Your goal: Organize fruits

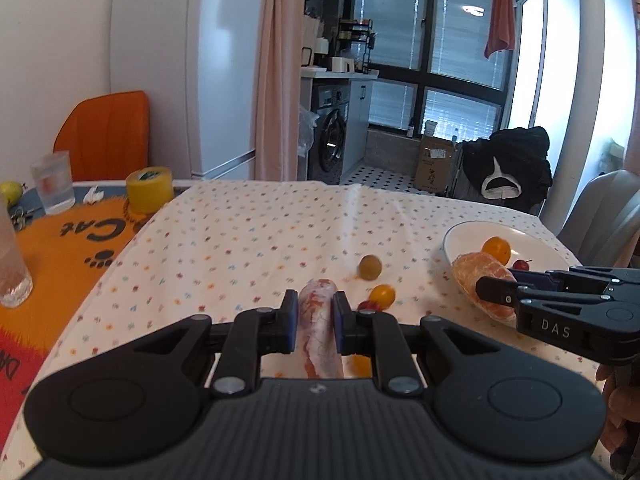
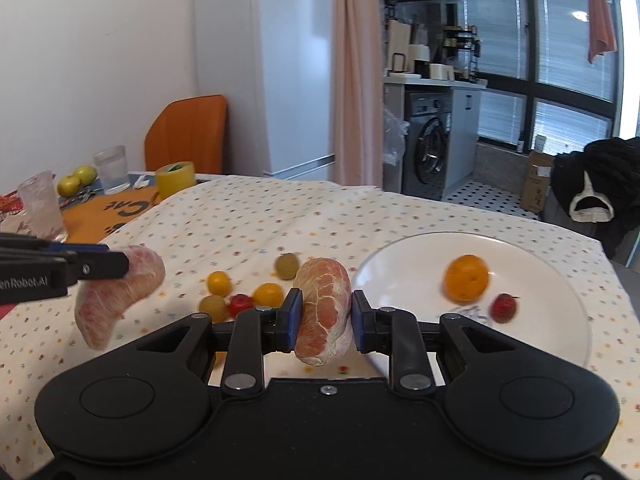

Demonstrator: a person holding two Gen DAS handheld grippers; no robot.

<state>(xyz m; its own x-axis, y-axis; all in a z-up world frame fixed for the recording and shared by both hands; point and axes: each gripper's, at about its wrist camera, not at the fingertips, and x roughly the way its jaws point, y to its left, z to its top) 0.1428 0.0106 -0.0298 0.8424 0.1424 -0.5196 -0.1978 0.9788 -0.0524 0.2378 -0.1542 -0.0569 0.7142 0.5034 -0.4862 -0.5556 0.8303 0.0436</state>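
Table under a dotted cloth (image 2: pixel 256 216); white plate (image 2: pixel 532 364) sits at its right side. On the plate: one orange tomato (image 2: pixel 467 278), one red one (image 2: pixel 503 307). Loose on the cloth left of the plate: a cluster of small tomatoes (image 2: pixel 240 296), yellow, green and red.

Both grippers are loaded. Right gripper (image 2: pixel 322 322) clamps a peeled citrus segment (image 2: pixel 323 312), jaws closed on its flanks, long axis running roughly along the fingers and tipping down at the near end. Left gripper (image 1: pixel 316 322) pinches a second segment (image 1: pixel 320 336) the same way; in the right view that piece hangs as a curved crescent, held near its upper end, clear of the cloth.

Key relation: the plate lies ahead and to the right of the right gripper, its near-left rim just beside the held segment. In the left view the right gripper's tip overlaps the plate's near edge. The left gripper is well apart from the plate, with the loose tomatoes between.

Judgement: right hand is nearer and should deliver first, moving forward-right over the rim; left then has to cross above the cluster.
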